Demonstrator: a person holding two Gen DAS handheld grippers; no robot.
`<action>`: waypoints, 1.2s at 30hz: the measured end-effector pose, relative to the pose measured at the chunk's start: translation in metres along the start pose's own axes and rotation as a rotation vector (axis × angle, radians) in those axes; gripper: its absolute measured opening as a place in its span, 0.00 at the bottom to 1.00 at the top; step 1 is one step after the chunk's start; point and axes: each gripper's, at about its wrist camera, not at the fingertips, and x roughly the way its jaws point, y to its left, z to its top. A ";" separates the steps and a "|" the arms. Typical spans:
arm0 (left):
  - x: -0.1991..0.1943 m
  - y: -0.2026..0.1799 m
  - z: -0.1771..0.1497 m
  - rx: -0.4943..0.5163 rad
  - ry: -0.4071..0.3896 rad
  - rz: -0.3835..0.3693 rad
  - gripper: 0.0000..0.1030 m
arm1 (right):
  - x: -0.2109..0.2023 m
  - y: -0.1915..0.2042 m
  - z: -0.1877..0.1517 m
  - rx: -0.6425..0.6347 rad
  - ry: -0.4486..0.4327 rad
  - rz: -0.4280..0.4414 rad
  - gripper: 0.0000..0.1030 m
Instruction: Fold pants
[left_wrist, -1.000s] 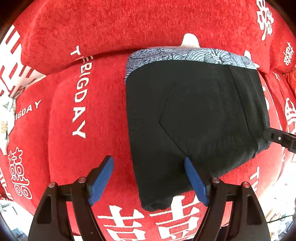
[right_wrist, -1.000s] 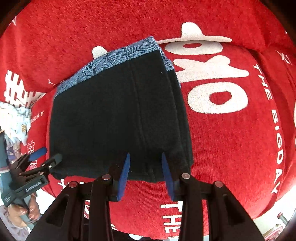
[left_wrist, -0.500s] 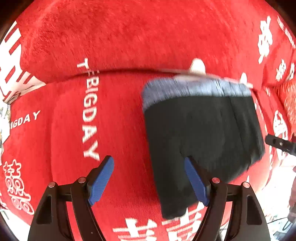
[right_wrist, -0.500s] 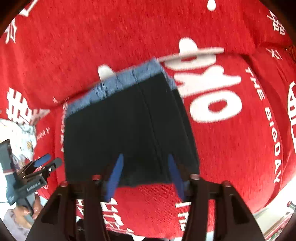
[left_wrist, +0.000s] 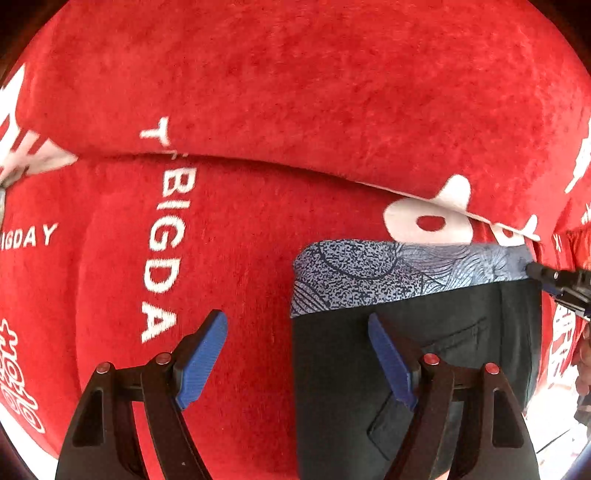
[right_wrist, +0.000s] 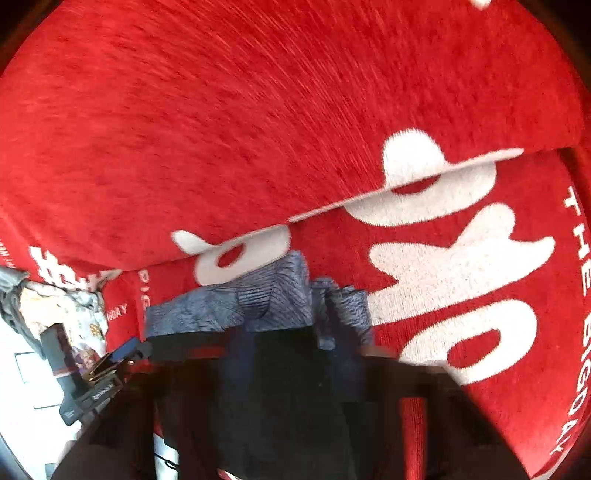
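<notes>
The folded black pants (left_wrist: 424, 369) with a blue patterned waistband (left_wrist: 388, 273) lie on the red sofa seat. My left gripper (left_wrist: 295, 354) is open; its right finger (left_wrist: 391, 365) is over the pants' left part, its left finger (left_wrist: 201, 362) over red cloth. The right gripper's tip (left_wrist: 554, 280) shows at the waistband's right corner. In the right wrist view the pants (right_wrist: 288, 387) and waistband (right_wrist: 258, 302) fill the lower frame; the picture is smeared and my right gripper's fingers cannot be made out. The left gripper (right_wrist: 110, 362) shows at the far left.
The sofa has a red cover (left_wrist: 258, 229) with white lettering, and a red backrest (left_wrist: 295, 92) rises behind the seat. At the left edge in the right wrist view lie a patterned cloth (right_wrist: 74, 317) and white floor (right_wrist: 33, 398).
Both grippers have moved forward and low toward the waistband; the pants now sit lower and to the right in the left view. The right view has become smeared.
</notes>
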 end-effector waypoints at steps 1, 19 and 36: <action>0.000 0.003 0.000 -0.012 -0.004 0.012 0.93 | -0.001 0.001 0.001 -0.028 0.004 -0.002 0.20; 0.002 0.013 -0.010 -0.024 0.077 0.002 0.99 | -0.027 -0.026 -0.039 0.046 -0.004 0.010 0.57; 0.020 -0.001 -0.049 -0.031 0.206 -0.225 0.99 | -0.008 -0.039 -0.082 0.023 0.086 0.036 0.81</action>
